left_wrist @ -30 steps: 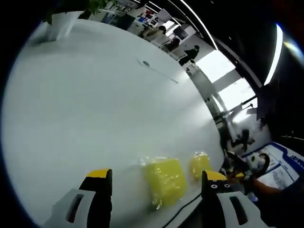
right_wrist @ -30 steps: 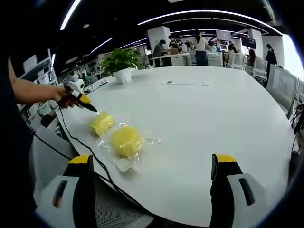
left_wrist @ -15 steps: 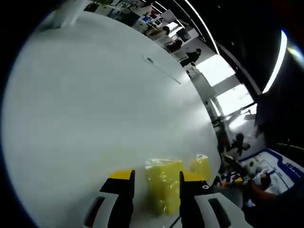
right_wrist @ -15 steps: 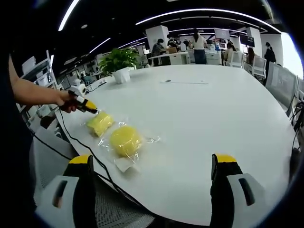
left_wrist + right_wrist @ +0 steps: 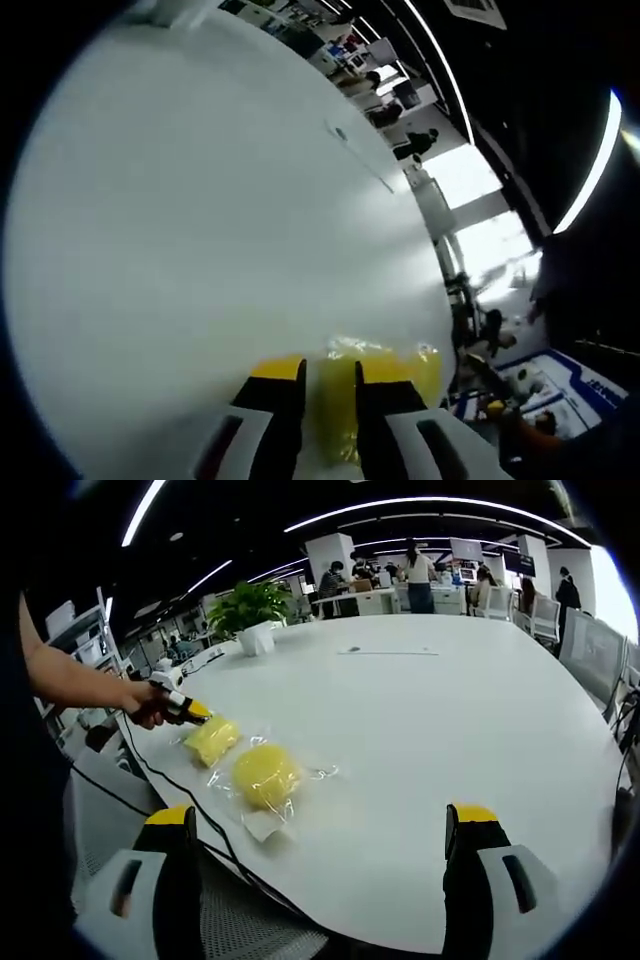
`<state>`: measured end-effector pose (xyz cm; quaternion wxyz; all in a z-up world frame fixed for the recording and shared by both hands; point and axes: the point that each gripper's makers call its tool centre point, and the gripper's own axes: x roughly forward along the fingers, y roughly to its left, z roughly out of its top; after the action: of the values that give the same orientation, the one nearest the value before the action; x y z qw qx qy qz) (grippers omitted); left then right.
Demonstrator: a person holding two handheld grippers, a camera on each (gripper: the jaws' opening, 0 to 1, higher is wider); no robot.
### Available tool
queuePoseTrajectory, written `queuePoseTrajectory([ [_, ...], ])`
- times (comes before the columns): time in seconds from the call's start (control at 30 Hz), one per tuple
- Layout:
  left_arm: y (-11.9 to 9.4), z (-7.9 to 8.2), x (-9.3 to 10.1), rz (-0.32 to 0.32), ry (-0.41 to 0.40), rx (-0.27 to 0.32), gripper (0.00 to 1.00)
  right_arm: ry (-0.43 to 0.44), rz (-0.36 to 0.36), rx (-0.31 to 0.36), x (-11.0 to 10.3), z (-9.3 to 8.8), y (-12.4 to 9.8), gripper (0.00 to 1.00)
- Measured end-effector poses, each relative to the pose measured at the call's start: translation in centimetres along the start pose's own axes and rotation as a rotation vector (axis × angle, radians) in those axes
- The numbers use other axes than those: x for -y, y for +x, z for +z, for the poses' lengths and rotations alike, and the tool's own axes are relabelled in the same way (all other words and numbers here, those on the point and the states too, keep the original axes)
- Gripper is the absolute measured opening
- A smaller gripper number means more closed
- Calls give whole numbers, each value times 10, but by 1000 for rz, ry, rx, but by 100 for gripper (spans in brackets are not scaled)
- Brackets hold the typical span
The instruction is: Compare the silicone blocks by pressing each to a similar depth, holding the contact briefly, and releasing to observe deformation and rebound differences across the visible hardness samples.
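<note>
Two yellow silicone blocks in clear bags lie near the edge of a white round table point(image 5: 450, 720). In the right gripper view, a hand point(image 5: 140, 705) holds my left gripper point(image 5: 188, 711) against the farther block point(image 5: 213, 740); the nearer block point(image 5: 265, 776) lies free. In the left gripper view, my left gripper point(image 5: 332, 372) has its jaws drawn in on a yellow block point(image 5: 336, 405), which bulges between them. The other block point(image 5: 428, 368) shows just beyond. My right gripper point(image 5: 325, 822) hangs open above the table's near edge, holding nothing.
A black cable point(image 5: 190, 810) runs along the table edge by the blocks. A potted plant point(image 5: 252, 608) stands at the far side, and a small flat item point(image 5: 385, 653) lies mid-table. Chairs point(image 5: 590, 650) and people at desks are behind.
My left gripper's jaws have narrowed from wide open onto the yellow block and now squeeze it tighter than half a second ago. The right gripper has stayed still and open.
</note>
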<state>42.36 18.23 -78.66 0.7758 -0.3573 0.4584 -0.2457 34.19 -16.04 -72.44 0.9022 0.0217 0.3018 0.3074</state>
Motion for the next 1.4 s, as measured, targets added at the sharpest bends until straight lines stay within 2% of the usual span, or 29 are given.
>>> queuePoseTrajectory([
  [0.1,1,0,7,-28,2,5,12,2,2,-1,-1,-1,0,96],
  [0.4,1,-2,7,-31,7,12,2,4,4,-4,1,-1,0,96],
  [0.47,0,-3,7,-20,37,5,1,3,5,-2,0,0,0,96],
  [0.73,0,-5,7,0,57,-13,0,2,9,-1,-1,0,0,96],
  [0.83,-1,-5,6,13,43,-4,0,2,11,0,-1,0,1,96],
  [0.9,-2,-6,7,16,67,2,0,8,18,8,-2,1,1,96],
  [0.97,-2,-6,4,29,31,2,0,-1,17,1,-3,0,1,96],
  [1.07,-2,-3,4,33,23,16,0,1,19,2,-2,-1,1,96],
  [1.17,-5,-1,9,25,42,39,0,1,19,5,-3,0,0,96],
  [1.27,-6,-2,11,10,-9,30,0,-2,24,5,-4,1,1,96],
  [1.4,-8,2,20,-12,44,57,0,-4,27,10,-5,4,1,96],
])
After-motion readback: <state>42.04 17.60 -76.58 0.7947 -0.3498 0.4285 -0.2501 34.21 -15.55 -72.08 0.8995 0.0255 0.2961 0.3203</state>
